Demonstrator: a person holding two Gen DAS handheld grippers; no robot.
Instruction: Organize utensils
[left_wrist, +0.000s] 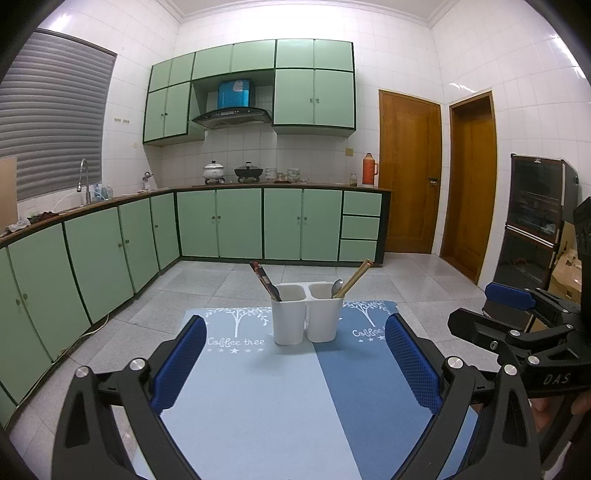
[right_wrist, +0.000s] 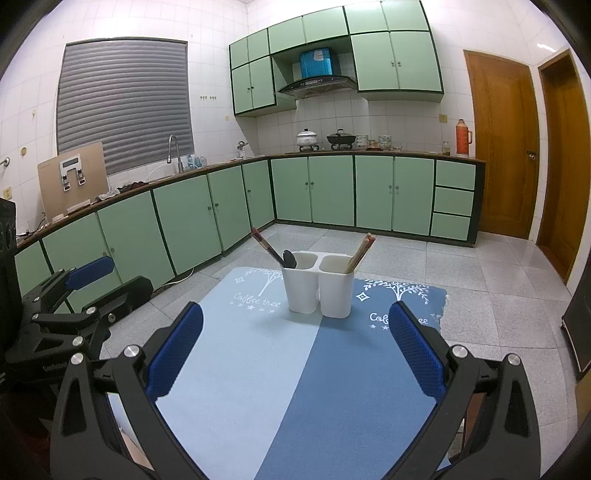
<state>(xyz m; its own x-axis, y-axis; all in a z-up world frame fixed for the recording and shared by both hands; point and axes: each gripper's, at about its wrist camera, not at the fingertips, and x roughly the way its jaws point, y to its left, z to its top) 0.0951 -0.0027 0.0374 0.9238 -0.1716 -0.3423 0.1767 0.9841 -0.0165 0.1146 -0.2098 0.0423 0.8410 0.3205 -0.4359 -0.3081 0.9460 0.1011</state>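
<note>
A white two-compartment utensil holder (left_wrist: 306, 314) (right_wrist: 318, 288) stands on the far part of a blue two-tone mat (left_wrist: 266, 398) (right_wrist: 295, 369). Its left cup holds dark red chopsticks (left_wrist: 264, 280) (right_wrist: 266, 246) and a dark spoon (right_wrist: 290, 258). Its right cup holds light wooden chopsticks (left_wrist: 354, 277) (right_wrist: 362, 251) and a metal spoon (left_wrist: 337, 287). My left gripper (left_wrist: 295, 362) is open and empty, short of the holder. My right gripper (right_wrist: 295, 347) is open and empty, also short of it. Each gripper shows at the side of the other's view: the right one (left_wrist: 517, 325), the left one (right_wrist: 74, 295).
Green kitchen cabinets (left_wrist: 240, 221) run along the left and far walls, with a sink tap (left_wrist: 83, 181) and pots (left_wrist: 249, 171) on the counter. Two wooden doors (left_wrist: 408, 177) stand at the right. A dark cabinet (left_wrist: 535, 221) and cardboard boxes (left_wrist: 567, 269) stand at the far right.
</note>
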